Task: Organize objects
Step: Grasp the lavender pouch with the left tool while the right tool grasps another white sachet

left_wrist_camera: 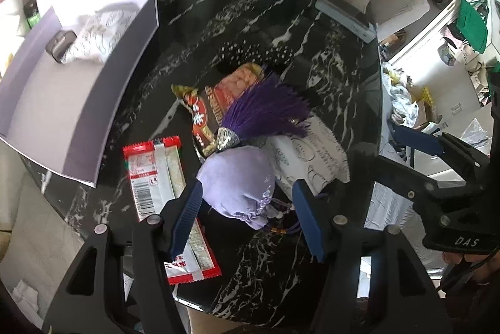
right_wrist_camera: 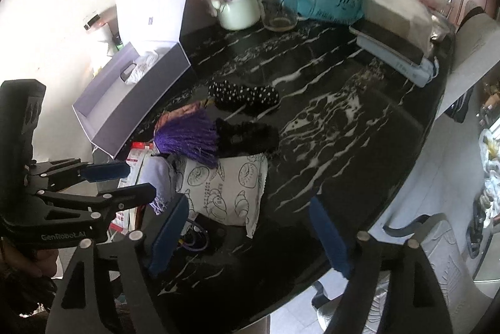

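A lilac pouch (left_wrist_camera: 237, 177) is straddled by the left tool (left_wrist_camera: 247, 205), whose jaws are spread and not yet pressed on it. The pouch lies on the bench (left_wrist_camera: 328, 77) against a white packet (left_wrist_camera: 315, 159). Soft and light, it is best pinched across its belly. The right tool (right_wrist_camera: 250, 227) is held spread and empty.

Left wrist view: steep downward, close over the lilac pouch (left_wrist_camera: 239, 177) on the counter (left_wrist_camera: 328, 58). Right wrist view: steep downward, from that pouch's right. Shared: pouch (right_wrist_camera: 161, 180), purple tassel (right_wrist_camera: 190, 140), printed packet (right_wrist_camera: 231, 190), open box (right_wrist_camera: 137, 96), teapot (right_wrist_camera: 232, 5).
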### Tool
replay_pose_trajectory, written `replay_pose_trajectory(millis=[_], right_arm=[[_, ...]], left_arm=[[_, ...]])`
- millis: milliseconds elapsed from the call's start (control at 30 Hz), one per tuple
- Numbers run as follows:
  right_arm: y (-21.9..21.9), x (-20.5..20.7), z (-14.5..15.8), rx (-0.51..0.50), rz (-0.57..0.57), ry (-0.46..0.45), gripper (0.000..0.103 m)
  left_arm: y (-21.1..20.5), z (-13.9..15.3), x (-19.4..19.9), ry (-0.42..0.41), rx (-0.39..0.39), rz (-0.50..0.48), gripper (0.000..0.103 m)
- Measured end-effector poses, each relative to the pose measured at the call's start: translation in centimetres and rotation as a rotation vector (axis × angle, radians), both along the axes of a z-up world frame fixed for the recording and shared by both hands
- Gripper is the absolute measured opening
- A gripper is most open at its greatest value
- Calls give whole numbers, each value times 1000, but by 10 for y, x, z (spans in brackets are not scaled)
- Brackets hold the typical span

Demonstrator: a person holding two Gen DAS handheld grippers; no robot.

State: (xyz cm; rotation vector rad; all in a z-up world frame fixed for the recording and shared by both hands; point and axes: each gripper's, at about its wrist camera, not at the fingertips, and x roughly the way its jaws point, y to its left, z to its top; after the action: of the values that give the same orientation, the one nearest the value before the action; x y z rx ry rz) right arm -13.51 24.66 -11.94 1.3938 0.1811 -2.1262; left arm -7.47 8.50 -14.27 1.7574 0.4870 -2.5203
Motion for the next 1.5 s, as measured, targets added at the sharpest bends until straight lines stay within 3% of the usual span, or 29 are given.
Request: replay_pose_trajectory(millis=[233,400,600,1000,1233,1500], right_arm=[[-9,-7,-21,-2,20,-39,93],[-16,-12,-33,0,33,-63,94],[-24,-20,-45,-13,33,-113,94],[-39,-25,-57,-9,65,-131,95],[-36,-23,-57,-40,76,-147,73],[-22,-20,-55,-30,37,-143,71]], left_arm=[[0,-16,-6,-28,-5,-14,58],[3,-23,-11,-23,-27,-40,64],[-6,-34,-11,-15,14,-29,64],[-22,-38,-9,12,55,-50,57],[-14,-38,-9,16,70,-89,55],[1,-37,-8,5,55,-157,55]])
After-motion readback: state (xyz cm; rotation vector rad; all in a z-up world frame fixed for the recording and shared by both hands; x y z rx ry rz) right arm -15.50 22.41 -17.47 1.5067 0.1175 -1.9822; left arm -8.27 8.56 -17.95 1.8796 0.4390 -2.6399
